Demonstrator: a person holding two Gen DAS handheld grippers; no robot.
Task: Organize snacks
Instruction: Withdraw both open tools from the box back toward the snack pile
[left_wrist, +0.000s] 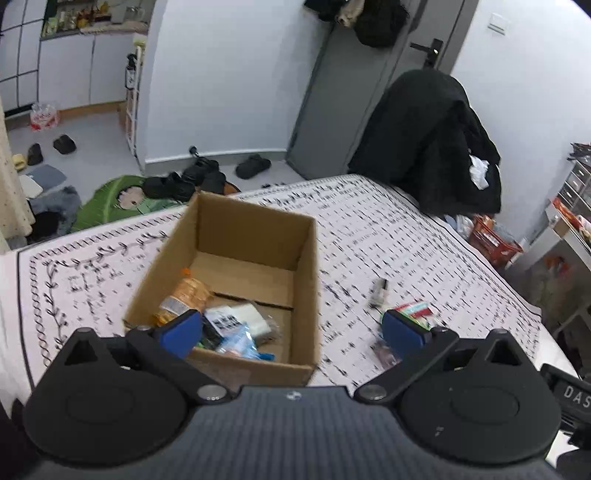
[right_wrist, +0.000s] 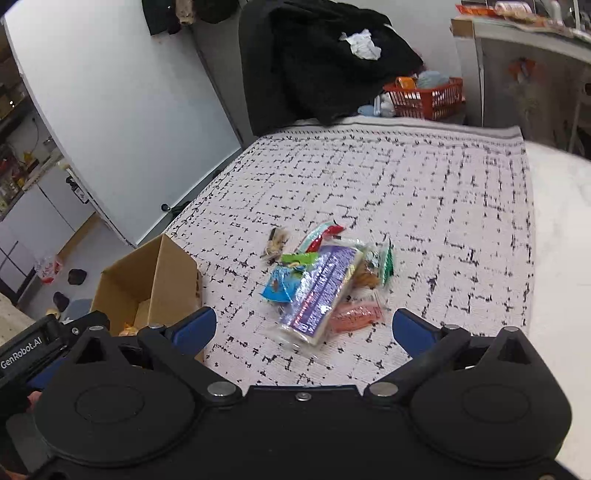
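My left gripper (left_wrist: 291, 326) tilts downward, its blue pads (left_wrist: 183, 328) spread as wide as they go, nothing between them; my right gripper (right_wrist: 304, 328) tilts down likewise, pads (right_wrist: 410, 330) wide apart, gripping nothing.

One cardboard box (left_wrist: 236, 266) sits on the patterned cloth (right_wrist: 406, 184) toward its left edge, and four packets show inside it, orange bag (left_wrist: 184, 295) among them. Out on the cloth's middle there's one loose heap of snacks (right_wrist: 325, 280): roughly eight wrappers, though overlap blurs the tally. One big purple pack (right_wrist: 321, 291), one blue sachet (right_wrist: 279, 286), one pink (right_wrist: 354, 314).
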